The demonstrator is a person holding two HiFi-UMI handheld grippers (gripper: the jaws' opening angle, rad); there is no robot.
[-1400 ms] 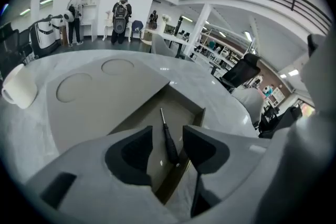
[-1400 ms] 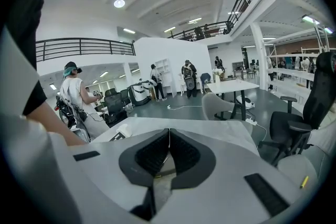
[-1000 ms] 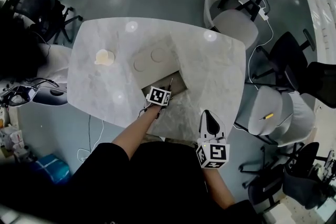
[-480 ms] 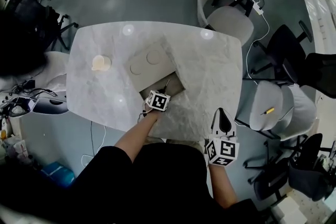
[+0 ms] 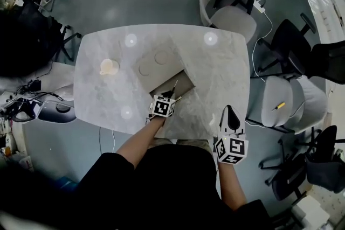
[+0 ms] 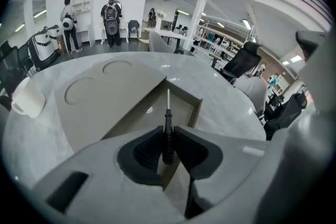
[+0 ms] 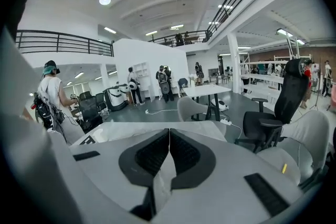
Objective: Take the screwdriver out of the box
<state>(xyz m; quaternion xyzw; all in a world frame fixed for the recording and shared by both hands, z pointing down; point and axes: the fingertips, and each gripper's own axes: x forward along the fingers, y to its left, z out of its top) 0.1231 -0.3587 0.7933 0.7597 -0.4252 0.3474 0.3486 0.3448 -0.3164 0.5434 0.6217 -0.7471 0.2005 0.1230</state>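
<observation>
My left claw (image 6: 168,132) is clamped on the screwdriver (image 6: 167,122). The jaws have just been closing, and the black handle now sits pinched between the pads, centred in the grip, with the pale shaft pointing straight ahead of my tips. The hold is narrow, so I judge the tool could swivel if the shaft knocks anything. I should squeeze firmly and not ease off until it is clear.

Just under and ahead of my tips lies the open box (image 6: 195,110), with its tan floor below the shaft and its far wall a little beyond the tip. The best move, I think, is to lift straight up and draw back toward myself, with the shaft in line with the box. That way the tip rises over the wall rather than scraping it. To the left of my claw the flap with two round marks (image 6: 100,97) lies flat on the table (image 6: 231,107), and I see nothing there to snag on.

Further left, well apart, sits a pale cup (image 6: 25,98). I would set the tool down on bare marble short of it.

My right claw (image 7: 169,140), off to the right by the table's near edge, has its jaws together on nothing and has no part in this lift.
</observation>
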